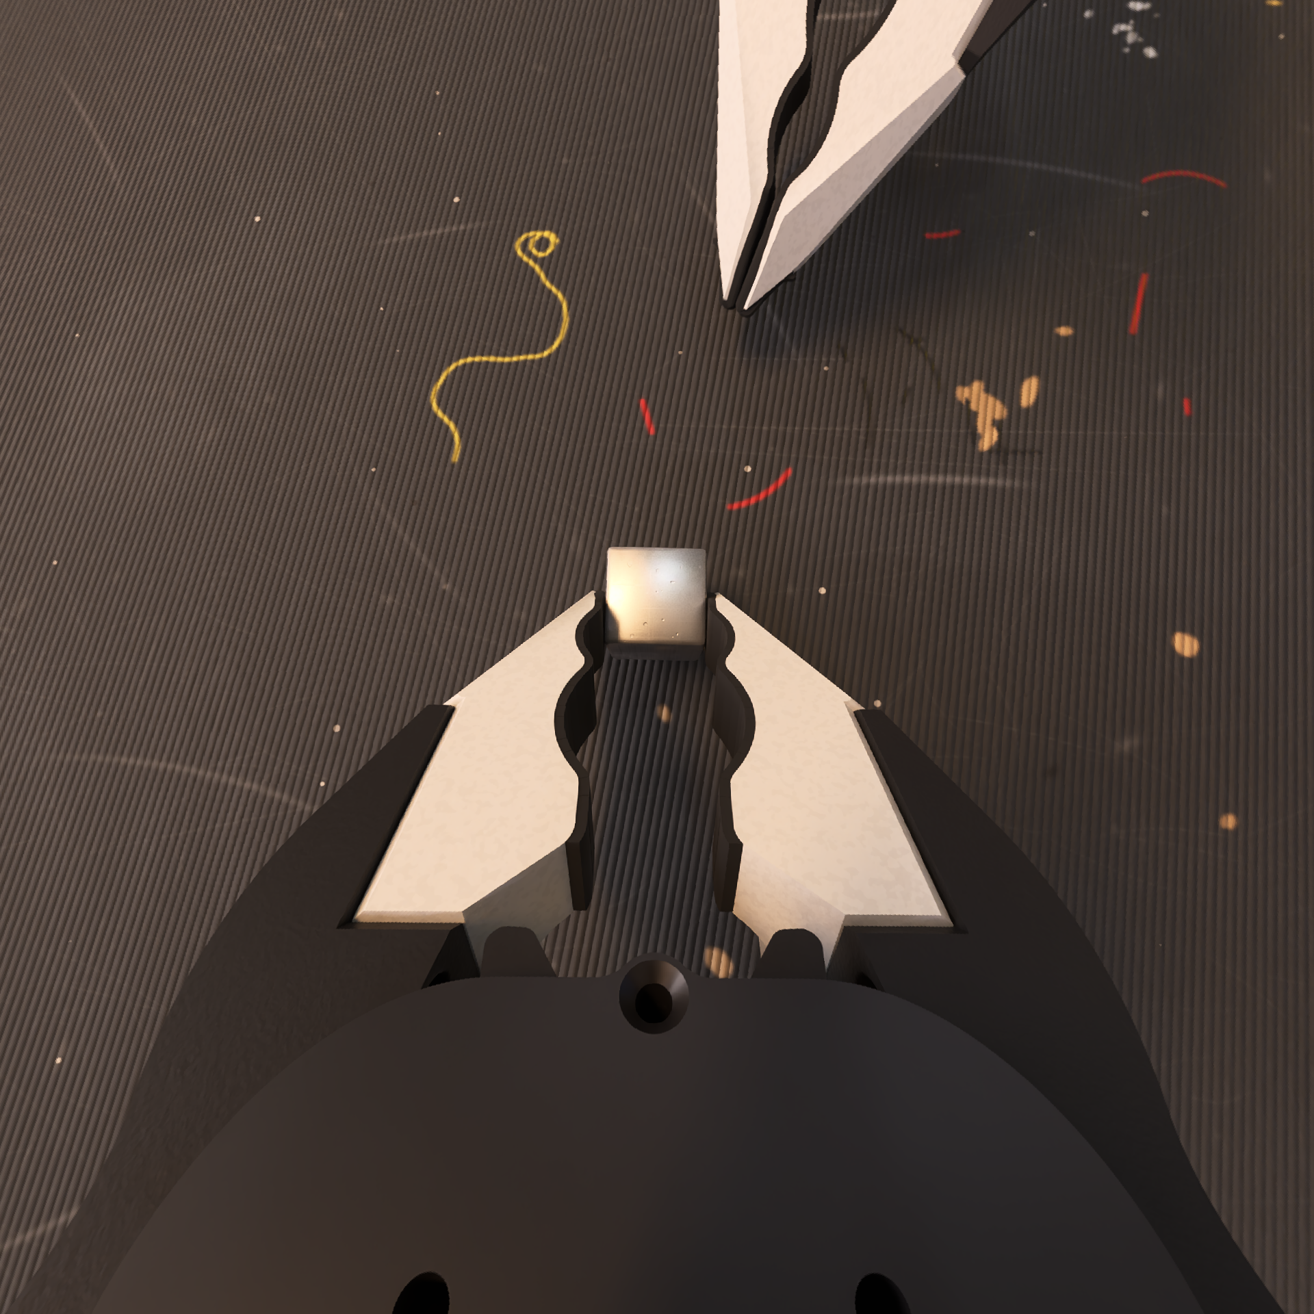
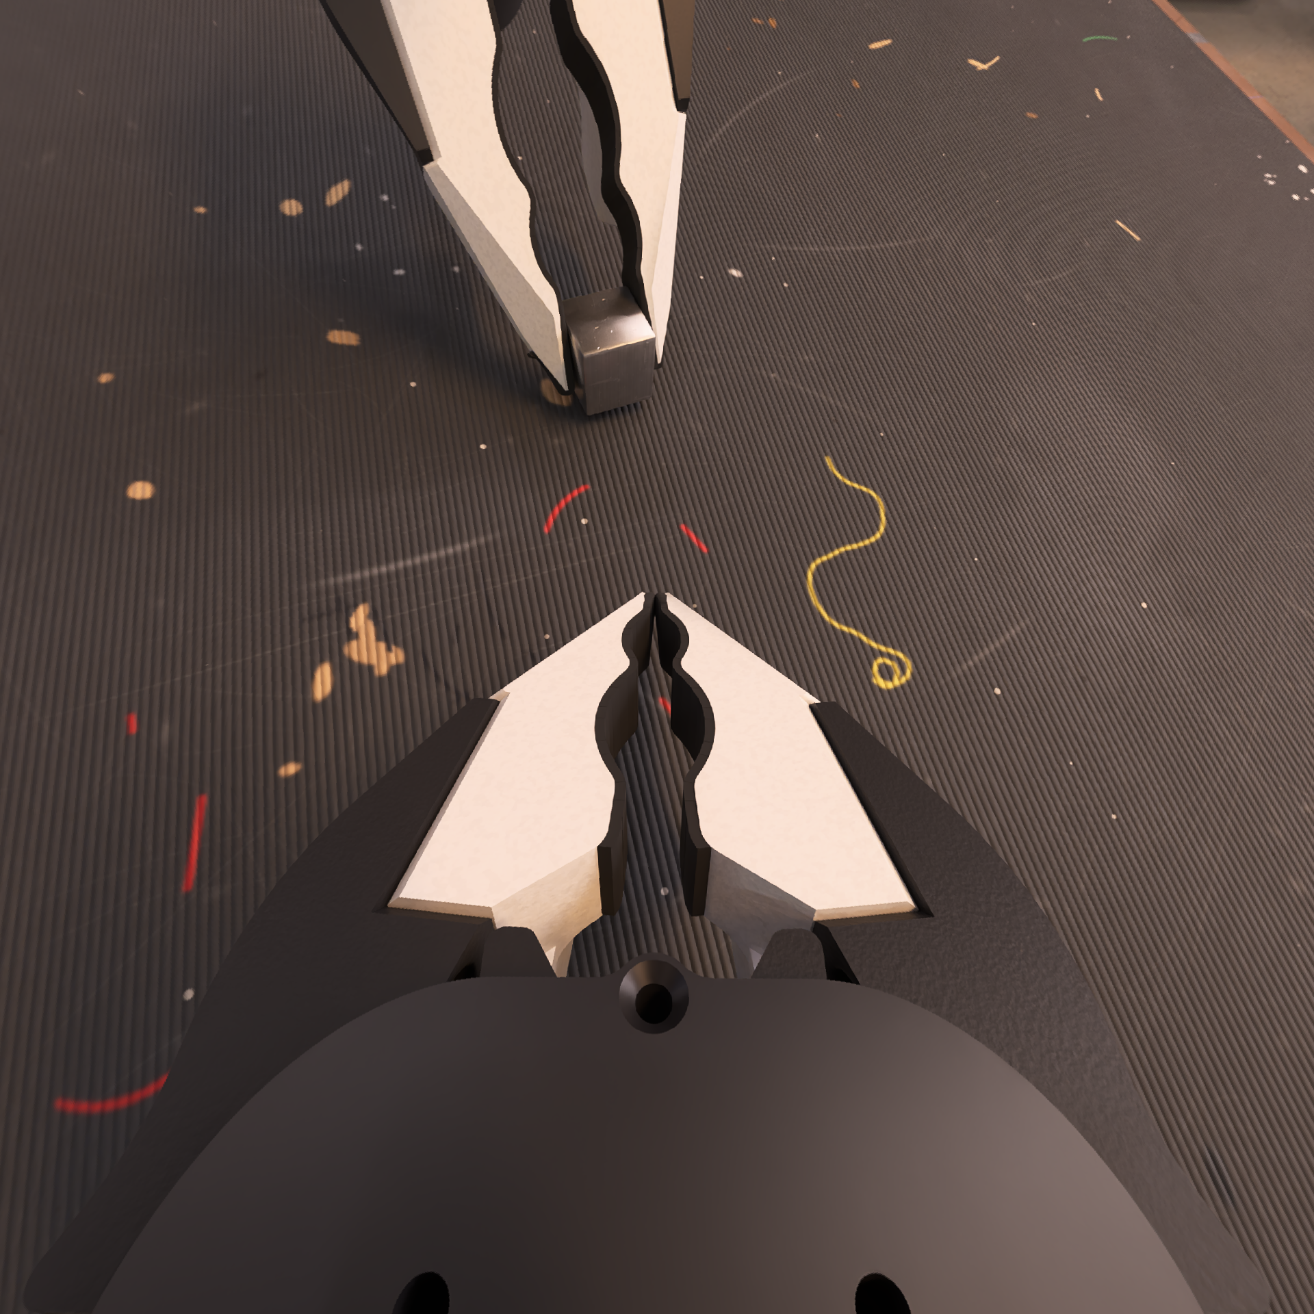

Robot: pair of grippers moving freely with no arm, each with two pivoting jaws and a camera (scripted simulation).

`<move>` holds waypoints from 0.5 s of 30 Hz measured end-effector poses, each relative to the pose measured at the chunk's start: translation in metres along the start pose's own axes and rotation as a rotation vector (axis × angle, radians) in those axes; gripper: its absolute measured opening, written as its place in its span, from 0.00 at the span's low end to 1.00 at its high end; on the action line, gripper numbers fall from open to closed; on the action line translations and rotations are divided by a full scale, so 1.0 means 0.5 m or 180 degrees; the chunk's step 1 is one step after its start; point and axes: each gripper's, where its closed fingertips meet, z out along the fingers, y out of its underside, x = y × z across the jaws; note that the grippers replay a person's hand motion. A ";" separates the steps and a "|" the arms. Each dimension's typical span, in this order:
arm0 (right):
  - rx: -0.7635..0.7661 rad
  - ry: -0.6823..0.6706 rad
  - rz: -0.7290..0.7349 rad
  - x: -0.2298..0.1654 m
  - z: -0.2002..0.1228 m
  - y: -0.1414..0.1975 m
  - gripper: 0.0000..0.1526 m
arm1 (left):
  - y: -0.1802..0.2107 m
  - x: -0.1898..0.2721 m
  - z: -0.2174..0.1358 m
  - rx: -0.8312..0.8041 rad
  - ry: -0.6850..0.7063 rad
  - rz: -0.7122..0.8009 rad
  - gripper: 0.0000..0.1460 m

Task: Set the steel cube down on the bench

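Ribbed dark bench, steel cube clamped between left gripper fingertips; right gripper fingers pressed together, empty.

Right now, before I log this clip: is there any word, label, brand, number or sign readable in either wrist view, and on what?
None. No writing shows in either view.
The small shiny steel cube between the left gripper's fingers is bare metal.
The shut right gripper has plain cream fingers.
The dark ribbed bench mat carries only debris, such as a curled yellow thread.
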 end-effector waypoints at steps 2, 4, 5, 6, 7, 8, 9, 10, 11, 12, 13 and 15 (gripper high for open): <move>-0.0041 0.0044 -0.0044 0.000 0.008 0.002 0.00 | 0.000 0.001 0.002 -0.0010 0.0003 0.0011 0.19; -0.0095 0.0080 -0.0070 0.001 0.016 0.006 0.00 | -0.002 0.004 0.004 0.0000 0.0021 0.0010 0.19; -0.0117 0.0084 -0.0080 0.000 0.020 0.007 0.00 | -0.003 0.005 0.005 0.0003 0.0029 0.0009 0.19; -0.0127 0.0081 -0.0085 -0.001 0.023 0.007 0.00 | -0.003 0.007 0.006 0.0003 0.0036 0.0011 0.19; -0.0117 0.0081 -0.0080 -0.001 0.024 0.006 0.00 | -0.004 0.008 0.007 0.0002 0.0041 0.0015 0.19; -0.0113 0.0089 -0.0079 0.000 0.025 0.006 0.00 | -0.004 0.009 0.008 -0.0001 0.0047 0.0020 0.19; -0.0116 0.0095 -0.0083 0.000 0.026 0.005 0.00 | -0.004 0.011 0.009 -0.0004 0.0053 0.0025 0.19; -0.0116 0.0100 -0.0086 0.000 0.026 0.005 0.00 | -0.004 0.012 0.010 -0.0009 0.0058 0.0030 0.19; -0.0117 0.0108 -0.0089 0.000 0.025 0.005 0.00 | -0.004 0.012 0.010 -0.0015 0.0058 0.0035 0.19; -0.0117 0.0114 -0.0091 0.001 0.025 0.005 0.00 | -0.004 0.012 0.011 -0.0024 0.0054 0.0041 0.19; -0.0113 0.0120 -0.0088 0.001 0.024 0.005 0.00 | -0.003 0.012 0.012 -0.0031 0.0048 0.0044 0.19; -0.0091 0.0116 -0.0074 0.001 0.023 0.003 0.00 | -0.003 0.013 0.013 -0.0034 0.0055 0.0038 0.19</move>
